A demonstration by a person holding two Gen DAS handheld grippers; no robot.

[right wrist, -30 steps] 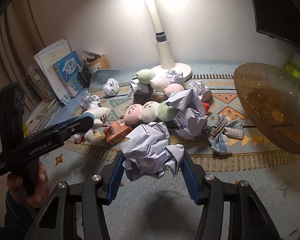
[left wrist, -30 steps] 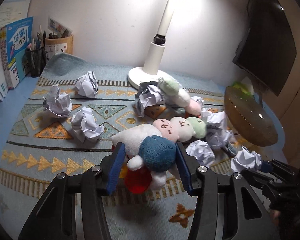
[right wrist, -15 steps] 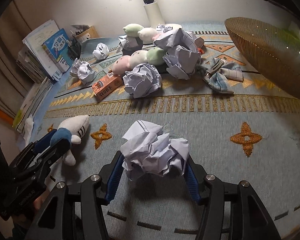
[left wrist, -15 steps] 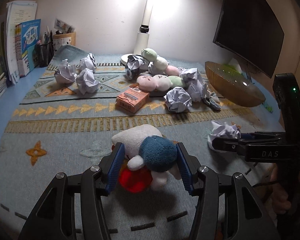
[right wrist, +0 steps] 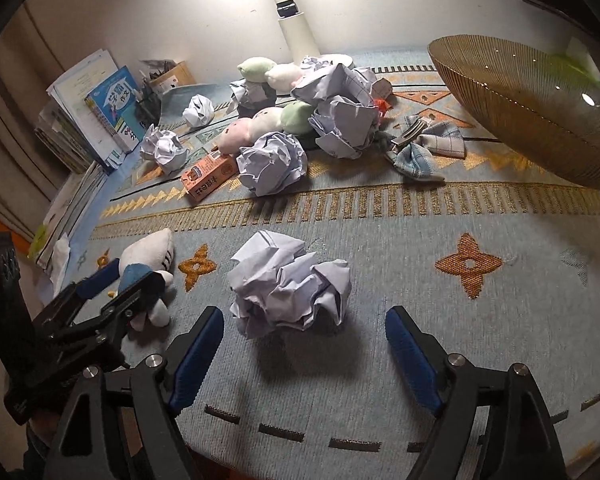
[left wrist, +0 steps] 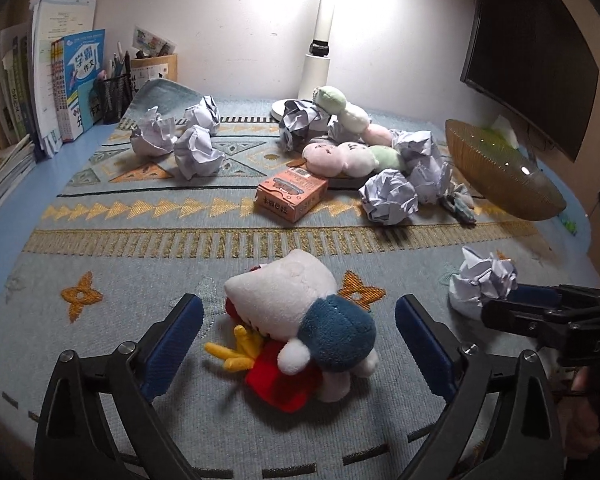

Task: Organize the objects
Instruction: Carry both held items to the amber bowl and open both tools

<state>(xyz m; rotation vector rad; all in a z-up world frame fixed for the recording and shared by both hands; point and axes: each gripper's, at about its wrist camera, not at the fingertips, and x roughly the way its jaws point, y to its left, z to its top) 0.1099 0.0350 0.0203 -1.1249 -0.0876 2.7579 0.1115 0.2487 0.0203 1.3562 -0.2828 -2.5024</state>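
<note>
A white plush toy with a blue hat and red body (left wrist: 300,320) lies on the patterned mat between the spread jaws of my left gripper (left wrist: 296,332), which is open. It also shows in the right wrist view (right wrist: 148,268). A crumpled paper ball (right wrist: 288,284) lies on the mat between the spread jaws of my right gripper (right wrist: 304,344), which is open; it also shows in the left wrist view (left wrist: 482,280). Further back lie an orange carton (left wrist: 292,194), pastel plush toys (left wrist: 348,156) and more paper balls (left wrist: 198,152).
A brown ribbed bowl (right wrist: 532,108) stands at the right. A white lamp base (left wrist: 316,76) is at the back wall. Books (left wrist: 68,80) and a pen holder (left wrist: 114,96) line the left. A checked bow (right wrist: 424,148) lies near the pile. A monitor (left wrist: 532,48) hangs right.
Both grippers moved back from the pile to the mat's near edge, then opened. The plush toy and the paper ball were let go and now lie on the mat.
</note>
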